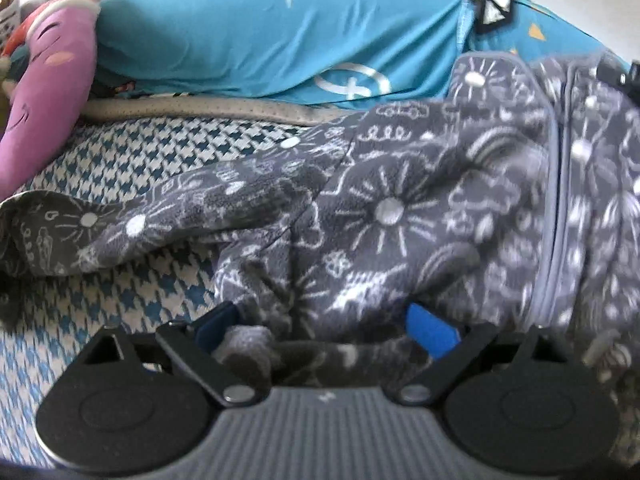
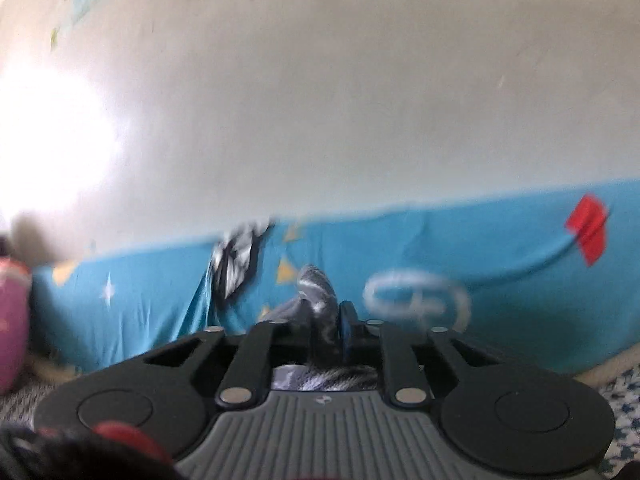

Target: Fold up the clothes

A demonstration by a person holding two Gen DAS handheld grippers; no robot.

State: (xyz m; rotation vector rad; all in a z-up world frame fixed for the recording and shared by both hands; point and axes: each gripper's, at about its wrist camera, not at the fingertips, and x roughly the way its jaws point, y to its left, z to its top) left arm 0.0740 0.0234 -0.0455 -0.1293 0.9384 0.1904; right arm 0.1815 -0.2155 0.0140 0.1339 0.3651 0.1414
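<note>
At the bottom of the left wrist view, the left tool (image 1: 326, 334) stands wide, its blue pads either side of a bunched edge of the grey patterned garment (image 1: 400, 208) without pinching it. The garment sprawls rumpled across the centre and right of the frame on the houndstooth bed cover (image 1: 132, 156), one sleeve trailing to the left edge. In the right wrist view, the right tool (image 2: 326, 320) is narrow, clamped on a lifted fold of the same fleece. Beyond lie the blue star-print bedding (image 1: 260, 40) and a purple plush toy (image 1: 44, 92). No neat fold shows yet; I judge the folding barely begun.
</note>
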